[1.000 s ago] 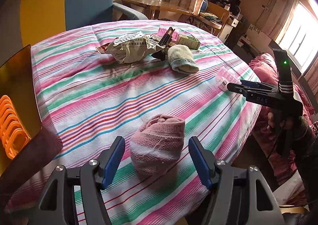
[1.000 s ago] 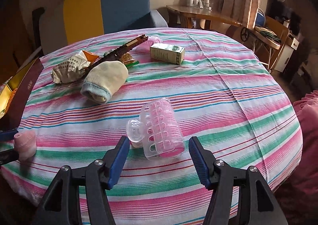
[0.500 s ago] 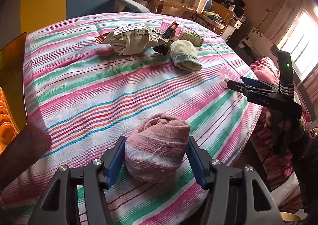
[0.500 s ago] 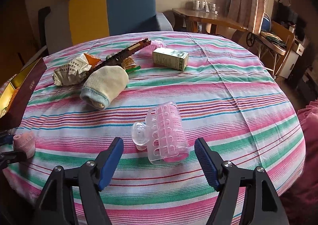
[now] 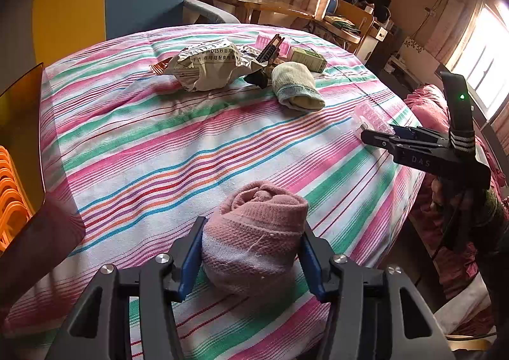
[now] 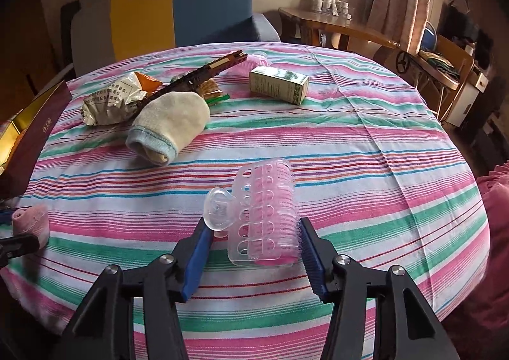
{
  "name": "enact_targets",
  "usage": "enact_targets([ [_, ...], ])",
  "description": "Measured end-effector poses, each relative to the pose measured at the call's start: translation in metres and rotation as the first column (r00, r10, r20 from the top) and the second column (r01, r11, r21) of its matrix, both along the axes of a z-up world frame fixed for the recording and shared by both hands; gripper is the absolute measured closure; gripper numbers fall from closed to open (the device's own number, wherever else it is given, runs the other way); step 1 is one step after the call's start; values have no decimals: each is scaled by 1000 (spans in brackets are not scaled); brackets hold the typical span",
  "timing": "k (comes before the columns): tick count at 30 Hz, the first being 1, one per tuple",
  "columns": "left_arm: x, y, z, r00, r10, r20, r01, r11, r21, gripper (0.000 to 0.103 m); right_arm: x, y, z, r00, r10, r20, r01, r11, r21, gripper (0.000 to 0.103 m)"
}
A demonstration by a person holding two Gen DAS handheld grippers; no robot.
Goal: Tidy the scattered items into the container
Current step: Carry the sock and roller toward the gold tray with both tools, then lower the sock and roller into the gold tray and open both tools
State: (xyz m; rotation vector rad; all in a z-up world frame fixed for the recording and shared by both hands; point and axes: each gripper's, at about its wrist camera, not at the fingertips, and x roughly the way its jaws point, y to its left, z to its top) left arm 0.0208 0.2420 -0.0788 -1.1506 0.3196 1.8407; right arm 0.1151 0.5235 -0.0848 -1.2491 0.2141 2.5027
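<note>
A rolled pink sock (image 5: pixel 254 242) lies on the striped table near its front edge. My left gripper (image 5: pixel 253 226) is closing on it, and both blue pads press its sides. A clear pink hair roller with a clip (image 6: pixel 264 213) lies in front of my right gripper (image 6: pixel 253 223), whose jaws are closing too. One pad touches the clip's tab, the other the roller's bristles. The dark red box with a gold lining (image 5: pixel 19 124) stands open at the table's left edge. It also shows in the right wrist view as the box (image 6: pixel 35 124).
Farther back lie a crumpled snack bag (image 5: pixel 206 67), a cream sock (image 6: pixel 168 121), a small green carton (image 6: pixel 280 85), a brown brick-built toy (image 6: pixel 203 73) and another pink roller (image 6: pixel 254 58). Orange plastic pieces (image 5: pixel 12 188) sit in the box. A blue and yellow armchair (image 6: pixel 191 3) stands behind.
The left jaws have closed in from wide apart onto the pink sock. The right jaws widened briefly, then closed onto the hair roller. Neither hand has shifted much.
</note>
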Motion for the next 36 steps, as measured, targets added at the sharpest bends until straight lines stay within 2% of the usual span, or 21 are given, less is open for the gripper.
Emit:
enact_targets([
  [4,4,-7,3,1000,4,4,-4,1000,19,48,-2,-22,1,999,32,-10,-32,999,-31,48],
  [10,6,-28,21,1000,31,2,-31,996,87,48,-11,-59,5,994,100,-40,-103,992,-78,48],
  [19,-7,-75,50,985,171,-15,-166,970,179,48,-35,-115,33,968,218,-125,-233,965,-122,49],
  [24,-23,-114,60,955,294,-27,-282,937,205,48,-61,-159,51,934,316,-166,-338,932,-130,49],
  [32,-64,-183,68,866,499,-40,-478,848,228,48,-114,-239,74,851,483,-208,-510,854,-105,49],
  [36,-85,-199,64,837,544,-59,-523,827,207,48,-140,-273,79,818,536,-206,-561,823,-87,49],
])
